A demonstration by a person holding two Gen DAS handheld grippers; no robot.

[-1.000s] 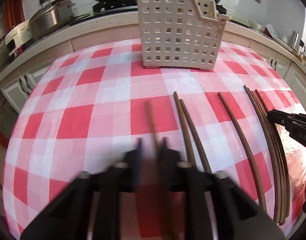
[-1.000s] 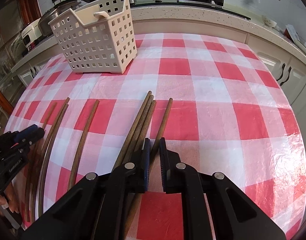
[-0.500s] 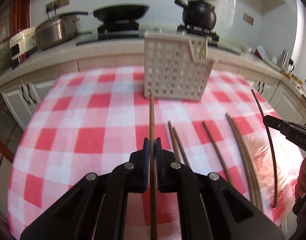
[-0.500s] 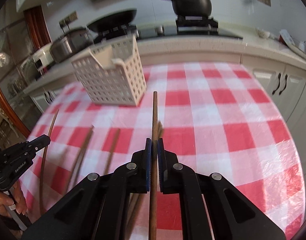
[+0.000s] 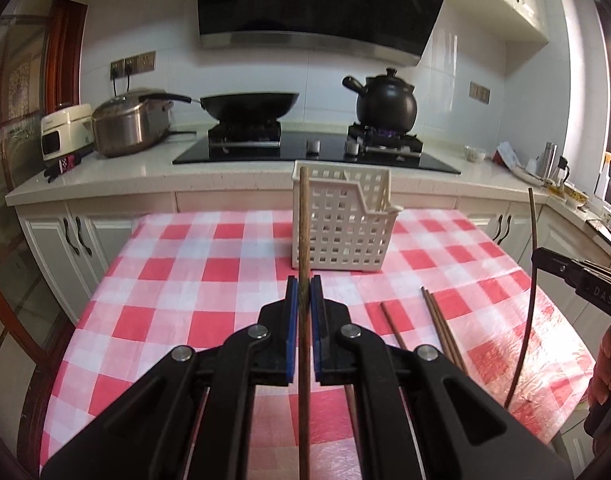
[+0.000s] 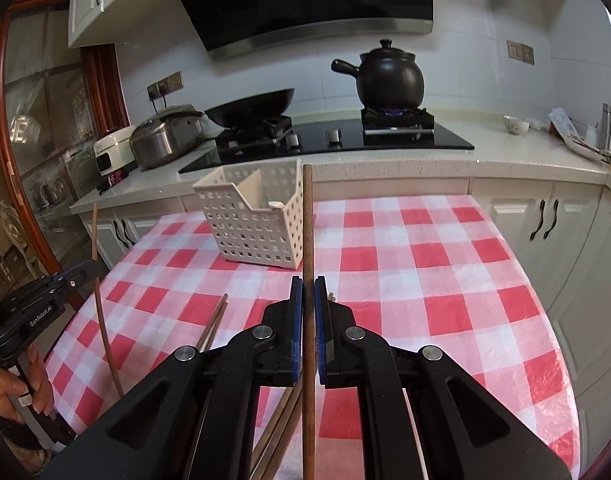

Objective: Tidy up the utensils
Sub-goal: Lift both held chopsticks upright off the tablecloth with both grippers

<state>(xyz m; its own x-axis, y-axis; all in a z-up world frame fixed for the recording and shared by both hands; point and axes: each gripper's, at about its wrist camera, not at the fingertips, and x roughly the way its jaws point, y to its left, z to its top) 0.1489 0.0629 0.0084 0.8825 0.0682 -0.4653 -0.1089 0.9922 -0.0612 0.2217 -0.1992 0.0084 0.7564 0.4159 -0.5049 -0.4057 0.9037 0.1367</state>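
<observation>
My left gripper (image 5: 304, 288) is shut on a brown wooden chopstick (image 5: 304, 220) and holds it above the red-checked table (image 5: 185, 280), pointing toward the white perforated basket (image 5: 345, 236). My right gripper (image 6: 308, 288) is shut on another chopstick (image 6: 308, 220), with the basket (image 6: 257, 236) just to its left. Each view shows the other gripper at its side, the right gripper (image 5: 540, 257) and the left gripper (image 6: 90, 269), each with its stick lifted. Several loose chopsticks (image 5: 437, 320) (image 6: 214, 322) lie on the cloth below.
Behind the table runs a white counter (image 5: 105, 176) with a hob, a black wok (image 5: 249, 106), a black clay pot (image 5: 385, 104) over a lit burner, a steel pressure cooker (image 5: 129, 126) and a rice cooker. White cabinets (image 6: 545, 224) flank the table. A hand (image 6: 9, 392) grips the left tool.
Both grippers have closed on one chopstick each and lifted them off the cloth. Both views have risen and tilted up, so the stove wall now shows.
</observation>
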